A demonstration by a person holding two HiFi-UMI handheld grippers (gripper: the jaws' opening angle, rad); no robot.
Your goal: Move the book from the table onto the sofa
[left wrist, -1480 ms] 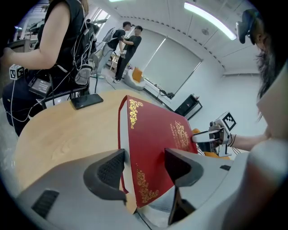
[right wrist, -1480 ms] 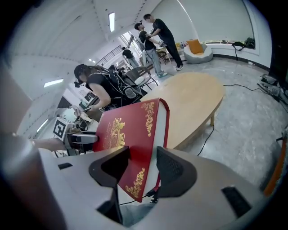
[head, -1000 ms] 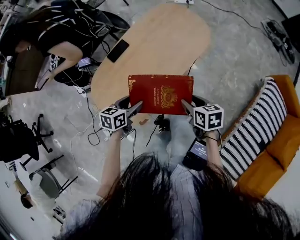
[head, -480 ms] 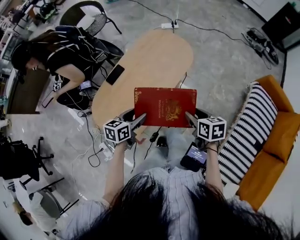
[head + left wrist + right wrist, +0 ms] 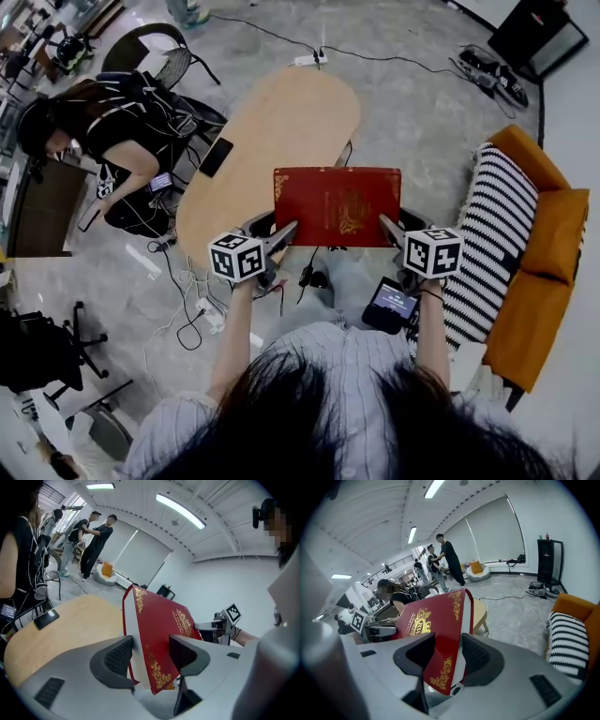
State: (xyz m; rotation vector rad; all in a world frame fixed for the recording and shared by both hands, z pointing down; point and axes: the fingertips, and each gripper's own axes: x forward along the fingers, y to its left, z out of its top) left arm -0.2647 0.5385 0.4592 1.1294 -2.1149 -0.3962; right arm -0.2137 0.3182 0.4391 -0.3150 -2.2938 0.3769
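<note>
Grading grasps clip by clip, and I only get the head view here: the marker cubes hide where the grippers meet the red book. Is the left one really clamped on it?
Observer: Yes. In its own view the left gripper has one finger on the cover of the red book and one on its other side. They have just been closing further.
Operator: And the right?
Observer: The right gripper pinches the other near corner the same way, and its fingers have also just been closing further.
Operator: Anyone standing that I can't see?
Observer: In the right gripper view, two people stand far off by the window blinds.
</note>
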